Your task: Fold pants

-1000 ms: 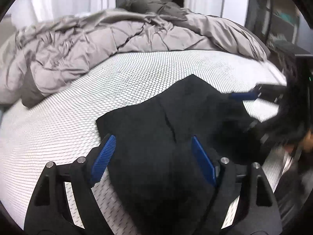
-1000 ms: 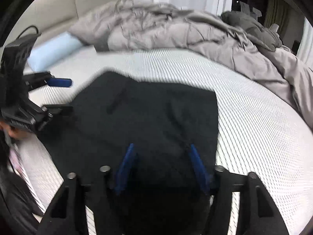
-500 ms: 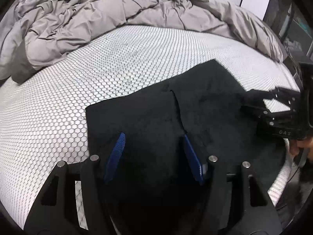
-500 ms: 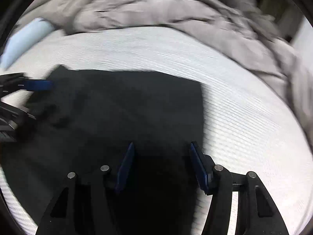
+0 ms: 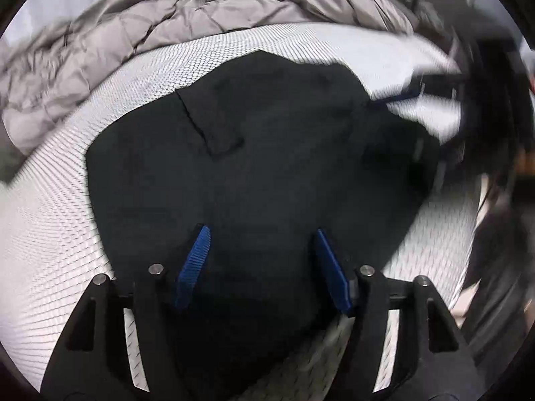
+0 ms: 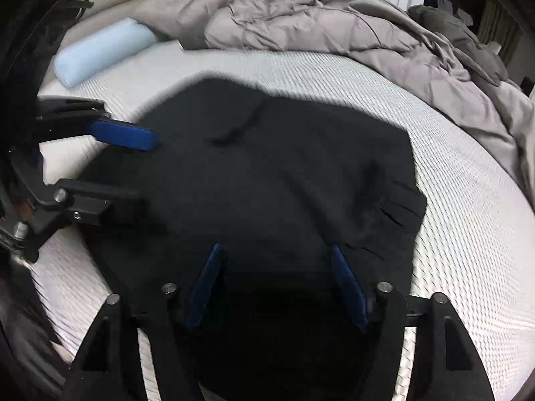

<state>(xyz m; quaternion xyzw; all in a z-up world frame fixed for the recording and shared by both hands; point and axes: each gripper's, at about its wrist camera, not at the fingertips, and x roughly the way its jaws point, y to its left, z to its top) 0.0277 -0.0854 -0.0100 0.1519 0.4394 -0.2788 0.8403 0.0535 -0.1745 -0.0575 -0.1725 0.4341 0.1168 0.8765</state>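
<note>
1. We find no readable text, label, brand, number or sign in the left wrist view.
2. We find none in the right wrist view either.

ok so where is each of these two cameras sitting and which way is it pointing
Left wrist: rides the left gripper, looking along its open blue fingers over the black pants on the mattress; the right gripper shows blurred at right.
Right wrist: rides the right gripper, fingers open, facing the pants toward the grey duvet and blue pillow; the left gripper enters at left.
Shared: pants, mattress, duvet.
</note>
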